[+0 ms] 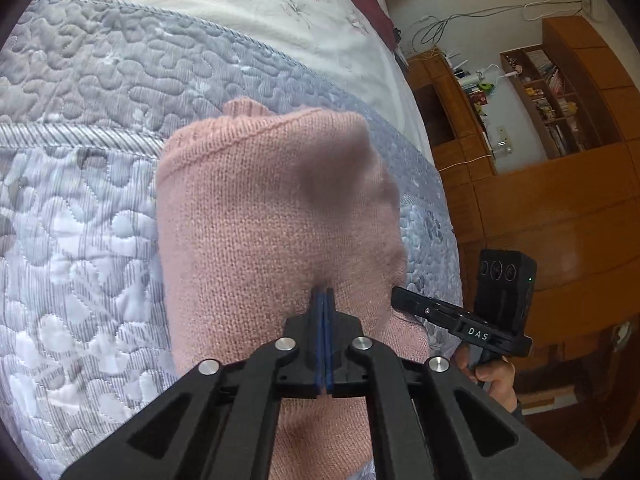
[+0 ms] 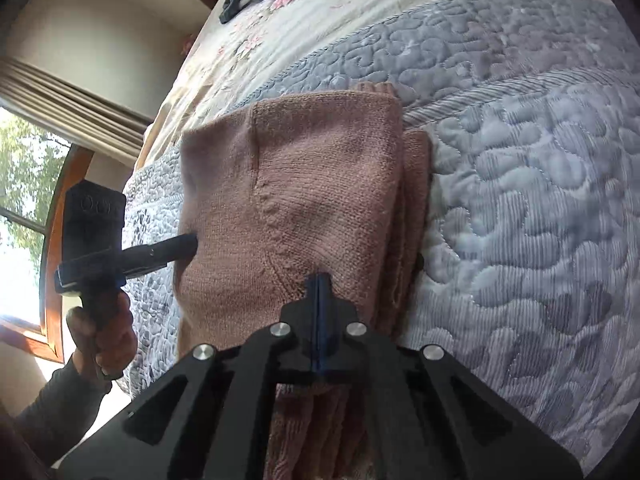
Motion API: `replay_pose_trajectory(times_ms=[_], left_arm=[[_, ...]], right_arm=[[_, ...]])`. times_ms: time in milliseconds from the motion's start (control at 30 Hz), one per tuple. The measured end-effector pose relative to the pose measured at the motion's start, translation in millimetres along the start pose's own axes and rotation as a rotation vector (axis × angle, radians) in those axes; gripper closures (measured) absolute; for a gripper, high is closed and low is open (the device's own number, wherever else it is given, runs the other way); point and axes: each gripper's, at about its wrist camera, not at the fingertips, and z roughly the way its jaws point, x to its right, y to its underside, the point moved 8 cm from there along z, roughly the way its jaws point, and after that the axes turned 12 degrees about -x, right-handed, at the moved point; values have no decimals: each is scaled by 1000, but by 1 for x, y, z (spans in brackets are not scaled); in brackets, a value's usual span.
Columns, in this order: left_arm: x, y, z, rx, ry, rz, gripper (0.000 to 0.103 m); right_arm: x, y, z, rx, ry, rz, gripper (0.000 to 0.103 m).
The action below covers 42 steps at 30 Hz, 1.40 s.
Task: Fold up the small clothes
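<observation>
Left wrist view: left gripper [image 1: 323, 294] and right gripper [image 2: 318, 280] both pinch the pink knit sweater [image 1: 276, 216] closed; uneven pulls toward 12 o'clock could skew the fold.

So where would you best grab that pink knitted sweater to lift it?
Probably the near edge of the pink knitted sweater, coming in low from the front. It lies folded flat on the quilt, layers stacked at its right side, so two spaced pinches would hold them together.

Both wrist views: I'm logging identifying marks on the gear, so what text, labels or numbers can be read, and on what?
"DAS": white letters on the black right gripper body, seen in the left wrist view.
Book spines on the wooden bookshelf: too small to read.
Pink knitted garment, grey quilted bedspread: no text.
</observation>
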Motion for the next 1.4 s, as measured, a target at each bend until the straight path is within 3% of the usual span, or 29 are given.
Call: replay_pose_trajectory(times_ms=[100,167,233,267,333,367,400,433,500,533,600,633,667,700,733,800,867,1067,1333,1400], left_arm=[[24,17,-20,29,53,72,87],[19,28,-18,9,8,86,86],[-1,31,-7,-14,-21,35,90],[-9,32,-3,-18,-4,4,99],[-11,35,-2,-16,28,-33,102],[-8,39,-6,-8,32,-28,94],[-1,44,-14,7,47,-14,74],[3,50,-24,33,69,-10,63],[3,66,-51,106,83,-9,24],[-6,75,-64,140,54,-18,19],[-27,92,-79,160,-16,-42,18],[-37,99,-81,146,-36,-49,18],[-46,106,-81,128,-50,-57,18],[-54,111,-79,109,-59,-67,18],[-61,113,-76,91,-58,-81,18],[-69,117,-66,53,-38,-99,18],[-74,119,-56,34,-8,-118,18],[-74,120,-25,-12,87,-141,18],[-62,117,-4,-29,200,-158,18],[-58,115,1,-36,220,-161,20]], right_arm=[[-27,9,-24,35,-25,-46,102],[-41,17,-24,24,-58,-73,102],[-32,22,-7,-21,9,-69,103],[-19,26,2,-34,68,-63,103],[-1,27,9,-23,25,-14,103],[1,28,8,-17,3,8,103],[-2,28,5,-12,15,-3,103],[-4,29,4,-14,16,-10,103],[-5,29,-1,-24,-38,11,103],[-1,28,-10,-18,-73,26,103],[6,17,-25,8,-142,67,92],[13,9,-32,18,-163,100,69],[22,1,-38,28,-189,136,32],[30,-9,-40,37,-221,170,20],[36,-18,-41,42,-258,197,16],[44,-34,-31,9,-327,244,16],[45,-45,-19,-28,-339,251,16],[39,-61,16,-116,-261,211,16],[28,-72,34,-138,-262,170,15],[10,-80,42,-137,-271,158,15]])
